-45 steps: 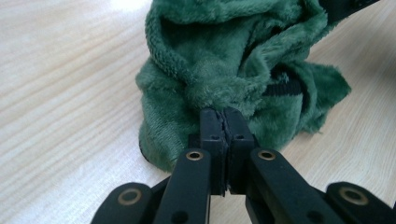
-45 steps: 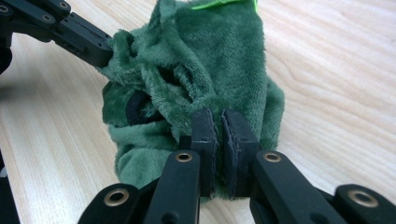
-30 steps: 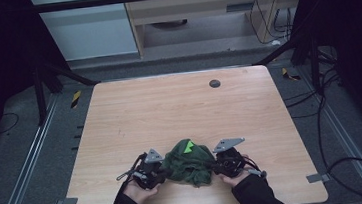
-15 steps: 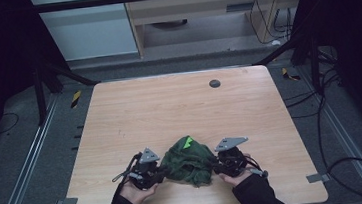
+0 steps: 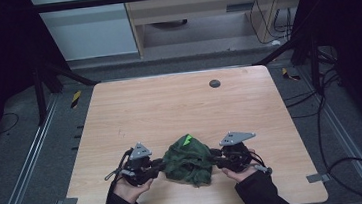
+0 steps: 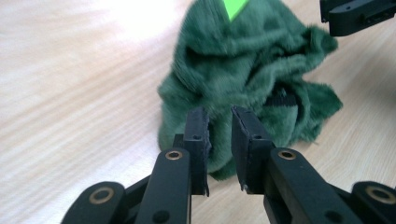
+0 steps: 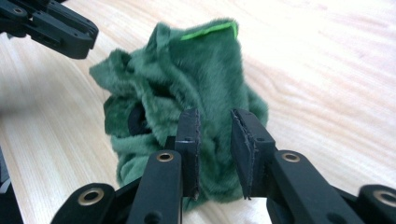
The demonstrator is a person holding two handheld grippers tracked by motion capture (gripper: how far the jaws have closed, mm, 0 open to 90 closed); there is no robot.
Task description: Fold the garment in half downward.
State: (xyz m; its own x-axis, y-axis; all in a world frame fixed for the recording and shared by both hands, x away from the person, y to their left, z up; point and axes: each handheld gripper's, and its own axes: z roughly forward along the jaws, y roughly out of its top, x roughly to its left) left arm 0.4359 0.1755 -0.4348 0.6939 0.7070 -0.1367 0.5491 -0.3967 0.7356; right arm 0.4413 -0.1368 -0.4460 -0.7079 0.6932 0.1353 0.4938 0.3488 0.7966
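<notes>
A crumpled dark green fuzzy cloth (image 5: 188, 160) with a bright green tag (image 5: 187, 140) lies near the table's front edge, between my two grippers. My left gripper (image 5: 161, 165) is at its left side. In the left gripper view the cloth (image 6: 243, 70) has a fold running down between the jaws of that gripper (image 6: 219, 116), which stand a narrow gap apart, shut on it. My right gripper (image 5: 214, 158) is at the cloth's right side. In the right gripper view the cloth (image 7: 187, 79) likewise sits between the nearly closed jaws of the right gripper (image 7: 215, 116).
The wooden table (image 5: 169, 108) has a small dark round disc (image 5: 214, 83) near its far edge. Metal rails and cables run along the floor on both sides. The person's hands and dark sleeves come in at the front edge.
Both grippers have drifted slightly apart, the left one to the left and the right one to the right. The cloth stays in about the same place.
</notes>
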